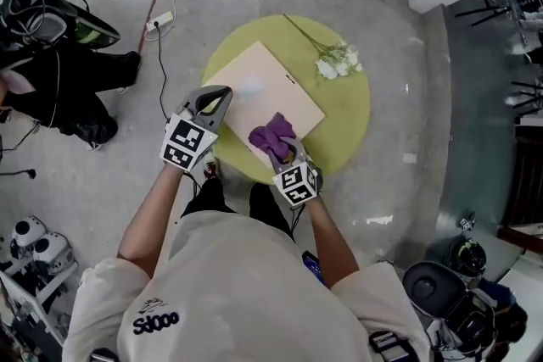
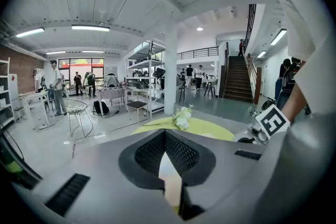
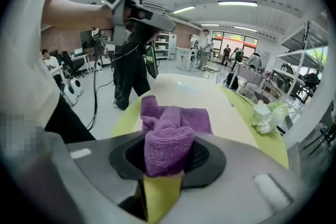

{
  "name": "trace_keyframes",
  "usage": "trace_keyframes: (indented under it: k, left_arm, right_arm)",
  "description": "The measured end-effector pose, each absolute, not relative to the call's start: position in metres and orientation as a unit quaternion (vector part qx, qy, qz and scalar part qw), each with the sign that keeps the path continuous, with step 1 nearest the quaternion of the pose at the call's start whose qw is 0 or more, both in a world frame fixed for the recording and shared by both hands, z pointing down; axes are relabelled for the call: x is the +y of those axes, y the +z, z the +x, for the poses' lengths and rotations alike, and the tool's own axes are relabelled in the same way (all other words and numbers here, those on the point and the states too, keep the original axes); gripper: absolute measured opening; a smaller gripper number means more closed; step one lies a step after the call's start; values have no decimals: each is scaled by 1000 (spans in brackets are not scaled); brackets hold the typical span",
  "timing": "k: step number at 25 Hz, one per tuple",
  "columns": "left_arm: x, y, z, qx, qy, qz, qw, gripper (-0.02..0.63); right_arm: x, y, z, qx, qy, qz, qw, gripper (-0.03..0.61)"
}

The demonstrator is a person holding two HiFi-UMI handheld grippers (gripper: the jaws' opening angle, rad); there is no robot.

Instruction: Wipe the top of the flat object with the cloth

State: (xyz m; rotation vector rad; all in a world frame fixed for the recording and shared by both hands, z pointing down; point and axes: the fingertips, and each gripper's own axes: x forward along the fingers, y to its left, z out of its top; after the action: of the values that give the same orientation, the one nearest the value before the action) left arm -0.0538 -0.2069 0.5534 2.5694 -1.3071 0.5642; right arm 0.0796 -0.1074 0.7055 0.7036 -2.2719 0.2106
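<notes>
A flat beige board (image 1: 263, 89) lies on a round yellow-green table (image 1: 348, 123). A bunched purple cloth (image 1: 273, 136) sits on the board's near edge, and my right gripper (image 1: 284, 150) is shut on it. In the right gripper view the cloth (image 3: 168, 136) bulges out between the jaws of the right gripper (image 3: 165, 165), with the board (image 3: 199, 94) stretching beyond. My left gripper (image 1: 222, 97) is shut, its tips over the board's left corner. In the left gripper view that gripper (image 2: 165, 149) shows only a beige sliver of board (image 2: 169, 176) under its jaws.
White flowers (image 1: 338, 61) with long stems lie on the table past the board's far right edge. A person in black (image 1: 59, 85) stands at the left, near a floor cable and power strip (image 1: 159, 19). Bags and gear (image 1: 450, 292) sit at the lower right.
</notes>
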Motion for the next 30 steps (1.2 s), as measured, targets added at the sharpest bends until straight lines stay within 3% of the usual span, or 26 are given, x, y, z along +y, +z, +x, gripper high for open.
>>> trace_keyframes:
  k: [5,11,19,30]
  left_arm:
    - [-207,556,-39,-424,194,879,100,0]
    - [-213,553,-24,-411,195,885,96,0]
    - [-218,555,-16,-415,201,882,98,0]
    - [-226,557,-29,-431,202,873,104,0]
  right_arm:
    - [-37,716,80,-887,60,227,397,135]
    - [-41,720,97,-886,65,233,396,138]
    - [-114,707,146,-887,117,273,352,139]
    - [-250,716,196,-827,141,408,360,138]
